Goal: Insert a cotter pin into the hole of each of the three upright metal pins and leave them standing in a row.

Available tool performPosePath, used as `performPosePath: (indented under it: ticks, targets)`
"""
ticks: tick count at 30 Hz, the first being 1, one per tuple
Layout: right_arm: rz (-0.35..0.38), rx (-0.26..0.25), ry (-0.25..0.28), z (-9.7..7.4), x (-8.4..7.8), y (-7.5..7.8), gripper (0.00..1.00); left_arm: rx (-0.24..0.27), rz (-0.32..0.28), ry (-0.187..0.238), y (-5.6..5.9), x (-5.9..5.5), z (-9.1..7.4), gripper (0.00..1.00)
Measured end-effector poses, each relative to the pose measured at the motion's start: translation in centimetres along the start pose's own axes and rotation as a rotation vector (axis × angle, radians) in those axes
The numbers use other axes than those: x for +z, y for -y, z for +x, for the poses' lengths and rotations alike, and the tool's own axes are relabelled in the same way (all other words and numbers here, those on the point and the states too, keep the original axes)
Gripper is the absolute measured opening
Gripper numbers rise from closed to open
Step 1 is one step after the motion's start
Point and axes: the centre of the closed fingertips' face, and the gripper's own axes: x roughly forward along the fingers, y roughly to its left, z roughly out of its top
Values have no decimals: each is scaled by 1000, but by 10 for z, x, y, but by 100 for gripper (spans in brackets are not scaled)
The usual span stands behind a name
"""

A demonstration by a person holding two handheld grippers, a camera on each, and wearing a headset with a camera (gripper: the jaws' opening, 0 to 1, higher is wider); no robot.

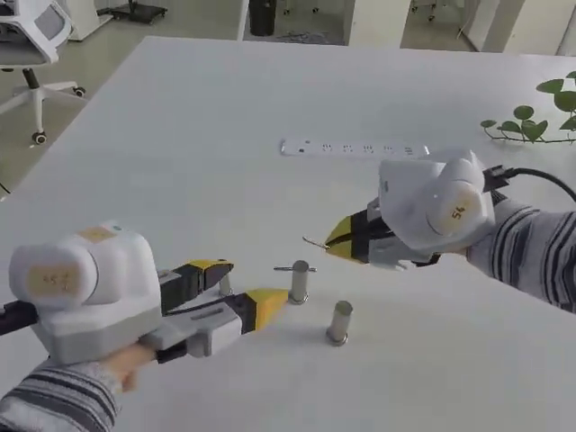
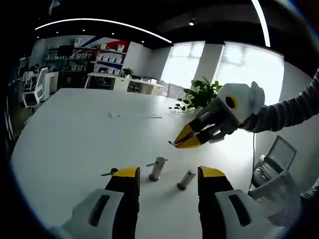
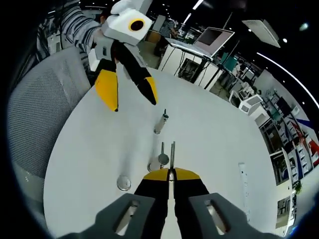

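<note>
Right gripper (image 3: 171, 175): jaws pinched on a cotter pin (image 3: 172, 152) that sticks out past the tips. It's held over the table (image 1: 180, 135), near the middle metal pin (image 1: 299, 283), which has a cotter through its hole. Bare metal pin (image 1: 339, 322) stands just beside that. Left gripper (image 1: 241, 288): jaws wide, low by the row. Third metal pin (image 1: 224, 284) is beside one jaw, partly hidden.
</note>
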Motion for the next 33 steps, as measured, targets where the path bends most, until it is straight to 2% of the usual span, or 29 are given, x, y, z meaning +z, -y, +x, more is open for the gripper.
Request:
performPosePath:
  ticks: [5,8,12,16,22,33]
  targets:
    - [-128,16,-5,-2,13,-14,0,-33,-56,-6,5,4,5,33]
    - [-165,23,-1,-2,20,-22,0,-41,-98,-5,8,4,7,31]
    - [-199,32,8,-3,28,-29,0,-53,-125,-17,12,1,8,27]
    - [-211,39,25,-4,37,-32,0,-77,-152,-22,18,0,9,21]
    - [-223,41,41,-4,46,-35,0,-103,-176,-8,25,4,11,12]
    - [-226,41,50,-6,51,-37,0,-95,-189,2,25,3,11,4]
